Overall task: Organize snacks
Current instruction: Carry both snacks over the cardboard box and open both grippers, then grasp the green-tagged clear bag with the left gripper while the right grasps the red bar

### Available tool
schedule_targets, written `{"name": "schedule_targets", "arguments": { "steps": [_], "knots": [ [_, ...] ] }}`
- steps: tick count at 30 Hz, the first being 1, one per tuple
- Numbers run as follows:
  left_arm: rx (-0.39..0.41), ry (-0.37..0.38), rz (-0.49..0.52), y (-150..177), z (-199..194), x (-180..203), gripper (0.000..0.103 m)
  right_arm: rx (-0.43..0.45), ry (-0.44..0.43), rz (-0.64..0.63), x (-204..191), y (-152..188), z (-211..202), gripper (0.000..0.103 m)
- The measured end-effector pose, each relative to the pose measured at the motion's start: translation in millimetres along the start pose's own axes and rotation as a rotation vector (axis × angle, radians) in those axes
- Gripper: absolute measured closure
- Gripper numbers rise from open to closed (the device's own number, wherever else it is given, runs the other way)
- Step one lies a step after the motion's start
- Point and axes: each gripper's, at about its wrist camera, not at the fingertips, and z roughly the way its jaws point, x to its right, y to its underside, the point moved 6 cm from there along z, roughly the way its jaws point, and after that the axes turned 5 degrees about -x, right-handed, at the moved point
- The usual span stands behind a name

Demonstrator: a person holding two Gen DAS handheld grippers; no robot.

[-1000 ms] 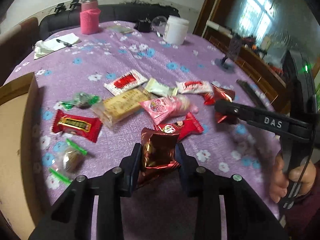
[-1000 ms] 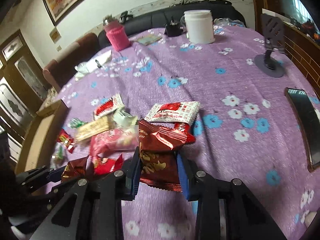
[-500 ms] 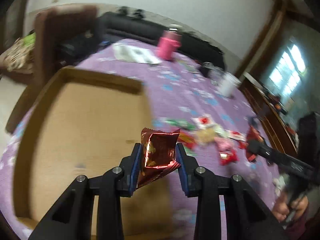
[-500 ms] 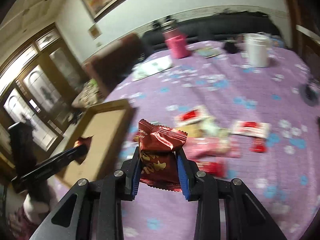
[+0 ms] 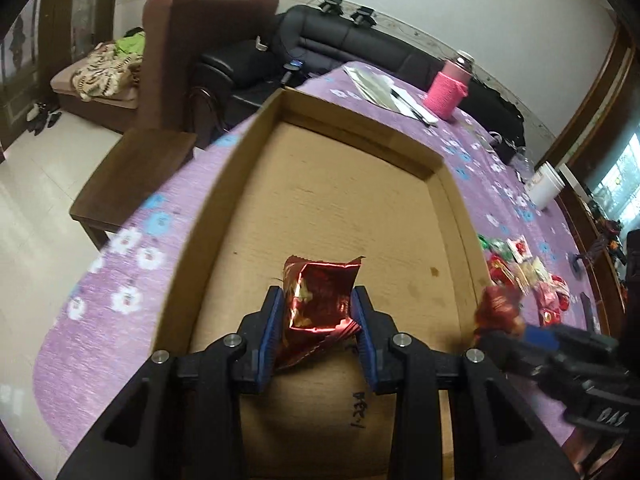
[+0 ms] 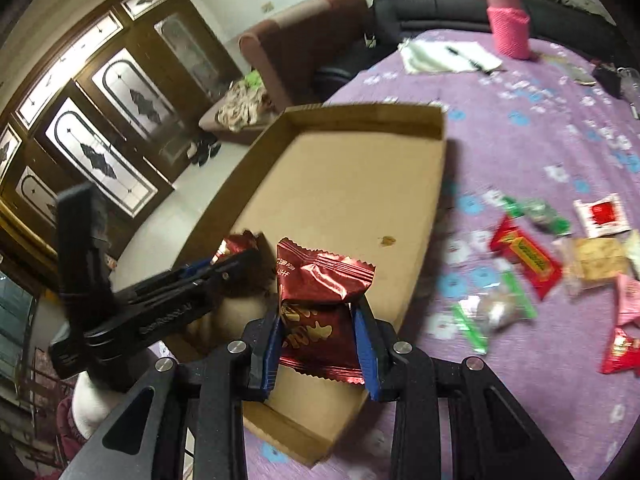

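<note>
Left claw (image 5: 318, 318) gripping red packet (image 5: 320, 300), over box (image 5: 340, 208)

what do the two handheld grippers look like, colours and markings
Both are matte black plastic. The left gripper and right gripper each have two fingers lined with blue pads, angular arms with triangular cut-outs and silver bolt heads. Pale lettering runs along each body, too blurred to read reliably. No cables show.
</note>
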Motion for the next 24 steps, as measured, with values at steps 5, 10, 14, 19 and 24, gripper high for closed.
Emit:
{"name": "schedule_targets", "arguments": {
  "steps": [5,10,14,19,24],
  "knots": [
    [0.023,0.06,-0.023,-6.0,-10.0,0.1,0.054,-0.017,0.023,-0.005,-3.7,0.9,18.4,0.063],
    [0.08,0.088,-0.044,-9.1,-30.7,9.4,0.037,0.006,-0.016,0.02,6.3,-2.8,5.9,0.058],
    [0.123,0.117,-0.06,-8.4,-47.7,14.6,0.037,0.121,-0.051,0.059,29.9,-9.1,-40.3,0.056],
    [0.139,0.157,-0.044,-4.8,-57.2,34.2,0.037,0.144,0.192,0.12,96.6,-19.6,-60.7,0.054],
    [0.119,0.181,0.019,0.9,-56.4,66.9,0.037,0.083,0.34,0.059,111.8,-38.2,-21.6,0.054]
  ]
}}
